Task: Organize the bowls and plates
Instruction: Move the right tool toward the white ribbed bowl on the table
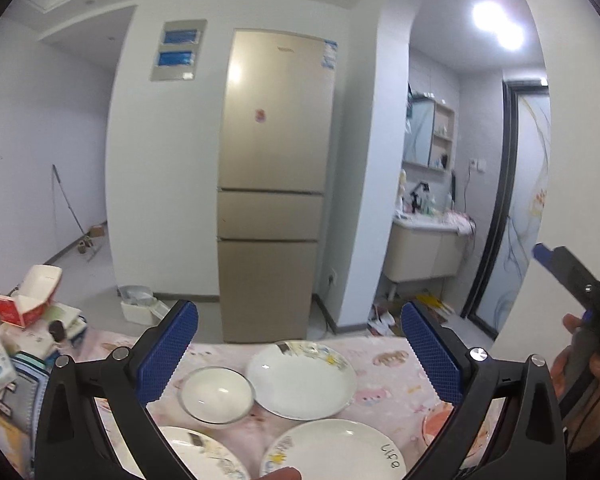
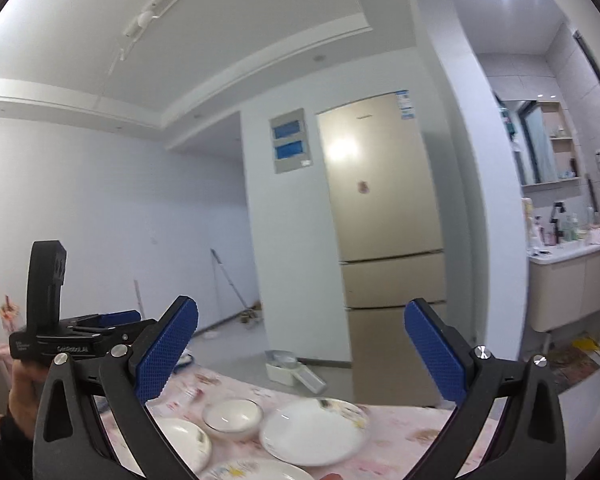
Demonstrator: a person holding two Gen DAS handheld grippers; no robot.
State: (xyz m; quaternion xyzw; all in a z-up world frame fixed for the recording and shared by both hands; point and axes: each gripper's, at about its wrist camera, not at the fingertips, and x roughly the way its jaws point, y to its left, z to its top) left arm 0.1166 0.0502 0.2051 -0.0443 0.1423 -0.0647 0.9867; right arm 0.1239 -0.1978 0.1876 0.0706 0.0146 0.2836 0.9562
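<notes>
On the pink patterned tablecloth [image 1: 384, 384] stand a glass bowl [image 1: 218, 394], a white deep plate [image 1: 302, 378] to its right, a plate marked "Life" [image 1: 336, 452] in front, and another patterned plate [image 1: 200, 456] at the lower left. An orange-tinted dish [image 1: 440, 424] shows partly behind the right finger. My left gripper [image 1: 300, 344] hangs open above the dishes, holding nothing. The right wrist view shows the same bowl [image 2: 233, 418] and white plate [image 2: 314, 436]. My right gripper [image 2: 300, 348] is open, empty, tilted up and raised above the table.
A gold fridge [image 1: 272, 184] stands beyond the table's far edge. Boxes and cartons [image 1: 28, 304] crowd the table's left end. A white bin [image 1: 140, 304] sits on the floor. A washbasin cabinet [image 1: 424, 252] is at the back right. A hand [image 1: 580, 364] holds the other gripper at the right.
</notes>
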